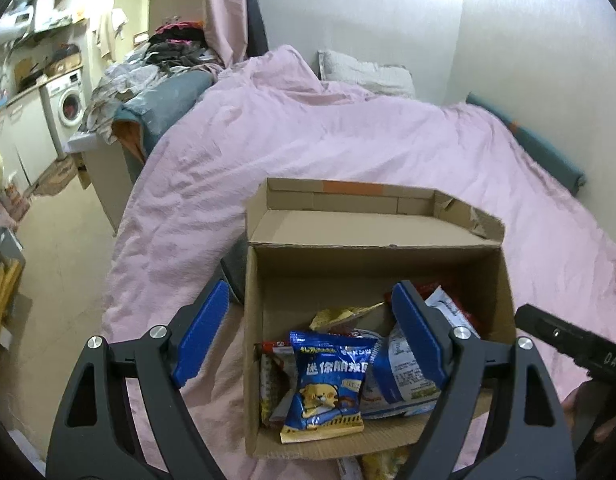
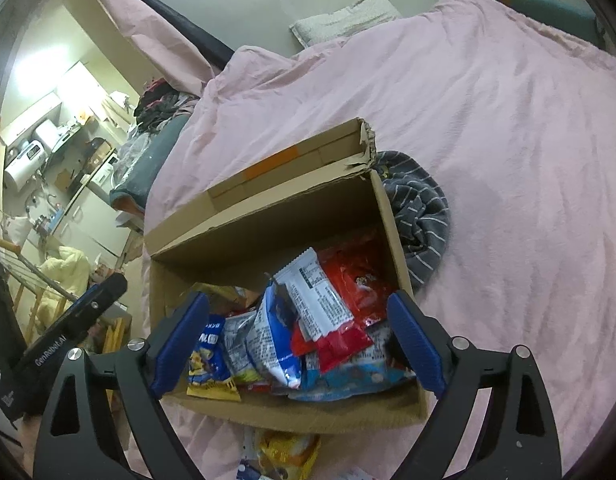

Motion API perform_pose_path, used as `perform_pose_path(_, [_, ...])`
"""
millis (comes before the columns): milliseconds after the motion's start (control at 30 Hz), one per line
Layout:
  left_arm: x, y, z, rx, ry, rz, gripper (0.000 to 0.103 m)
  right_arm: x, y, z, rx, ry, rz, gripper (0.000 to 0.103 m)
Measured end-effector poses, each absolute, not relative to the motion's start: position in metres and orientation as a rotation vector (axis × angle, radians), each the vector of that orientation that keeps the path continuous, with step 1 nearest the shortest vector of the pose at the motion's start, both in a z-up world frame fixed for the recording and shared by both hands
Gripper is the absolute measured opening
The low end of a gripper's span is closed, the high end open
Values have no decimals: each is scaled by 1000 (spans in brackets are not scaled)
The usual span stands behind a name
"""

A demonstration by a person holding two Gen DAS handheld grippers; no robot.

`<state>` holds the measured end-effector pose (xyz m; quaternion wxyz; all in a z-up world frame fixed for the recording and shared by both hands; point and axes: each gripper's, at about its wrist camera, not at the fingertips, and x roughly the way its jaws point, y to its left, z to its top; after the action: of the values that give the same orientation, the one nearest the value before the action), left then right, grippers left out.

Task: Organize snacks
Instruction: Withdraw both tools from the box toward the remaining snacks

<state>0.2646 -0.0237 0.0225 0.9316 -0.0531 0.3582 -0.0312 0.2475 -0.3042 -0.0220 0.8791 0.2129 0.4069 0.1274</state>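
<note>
- Left wrist view: your left gripper hangs over the near left corner of the cardboard box, jaws spread wide and empty. One blue pad is outside the left wall and the other above the packets, so nothing is pinched.
- The box sits on the pink duvet of the bed with its lid flap folded back toward the pillow. That leaves the top open for dropping snacks straight in.
- The blue snack packet with the cartoon bear stands tilted against the near wall, face toward you. It leans on the other packets rather than lying flat.
- Right wrist view: your right gripper is released too, jaws wide with nothing between the pads, poised above the near edge of the box.
- The snacks sit piled at the near end, overlapping loosely. A white-and-red packet lies on top, a red packet against the right wall, and blue-and-white ones beneath. The far half of the box floor looks bare.
- A yellow packet lies on the duvet just outside the near wall, so I judge the sorting unfinished.
- A striped grey cloth is bunched against the right outer wall of the box, touching it.
</note>
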Motion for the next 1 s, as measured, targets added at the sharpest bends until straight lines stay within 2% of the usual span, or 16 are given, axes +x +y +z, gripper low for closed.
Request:
perform_pose_path(133, [252,-15,24,-135,727,-62,101,238,-303,-17,438,839,270,93])
perform_pose_path(1000, [168,-7,14,-91,817,-103,101,166,-289,-24,437,919,291,94])
